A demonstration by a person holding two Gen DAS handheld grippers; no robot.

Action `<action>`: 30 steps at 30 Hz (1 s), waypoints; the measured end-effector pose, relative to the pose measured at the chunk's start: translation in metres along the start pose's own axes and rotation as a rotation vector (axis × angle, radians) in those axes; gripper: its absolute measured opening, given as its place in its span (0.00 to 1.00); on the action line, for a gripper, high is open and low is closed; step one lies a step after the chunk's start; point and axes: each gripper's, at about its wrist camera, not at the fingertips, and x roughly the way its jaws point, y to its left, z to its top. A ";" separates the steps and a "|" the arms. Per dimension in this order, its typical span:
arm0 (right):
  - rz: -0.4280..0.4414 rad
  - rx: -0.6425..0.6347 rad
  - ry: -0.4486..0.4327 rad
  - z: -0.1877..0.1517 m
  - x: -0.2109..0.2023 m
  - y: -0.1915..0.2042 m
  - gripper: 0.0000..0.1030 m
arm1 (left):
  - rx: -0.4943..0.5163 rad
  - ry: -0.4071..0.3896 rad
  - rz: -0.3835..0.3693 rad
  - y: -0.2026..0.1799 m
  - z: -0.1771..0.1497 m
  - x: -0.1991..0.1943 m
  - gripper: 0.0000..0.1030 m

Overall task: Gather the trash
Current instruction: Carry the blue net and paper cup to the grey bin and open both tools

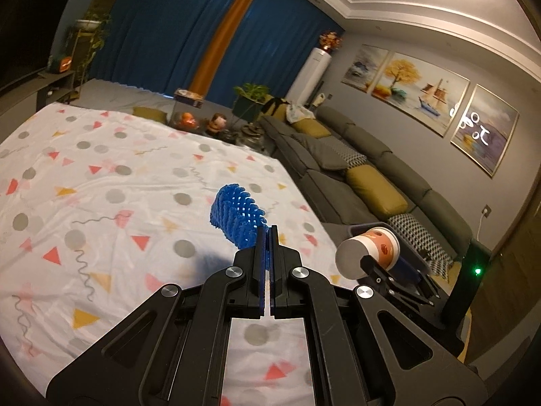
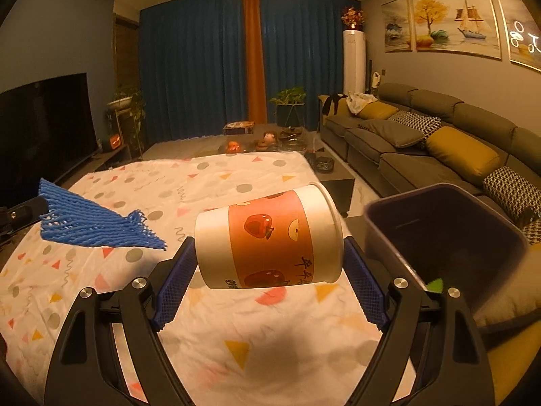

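Observation:
My left gripper (image 1: 269,233) is shut on a blue foam net sleeve (image 1: 236,216) and holds it above the patterned cloth (image 1: 101,176). The sleeve also shows at the left of the right wrist view (image 2: 91,223). My right gripper (image 2: 268,253) is shut on a white paper cup with an orange apple-print band (image 2: 270,237), held on its side by its two ends above the cloth. The cup also shows in the left wrist view (image 1: 368,253). A dark purple bin (image 2: 446,233) stands just right of the cup, with a green scrap (image 2: 435,285) inside.
The cloth (image 2: 236,321) covers a low table. A grey sofa with yellow and patterned cushions (image 2: 439,142) runs along the right wall. A TV (image 2: 44,128) stands at the left. Plants, toys and a box (image 2: 238,128) lie beyond the cloth's far edge.

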 end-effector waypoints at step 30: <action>-0.257 0.187 -0.077 -0.019 -0.038 -0.157 0.80 | 0.165 0.126 -0.314 -0.201 0.012 0.119 0.00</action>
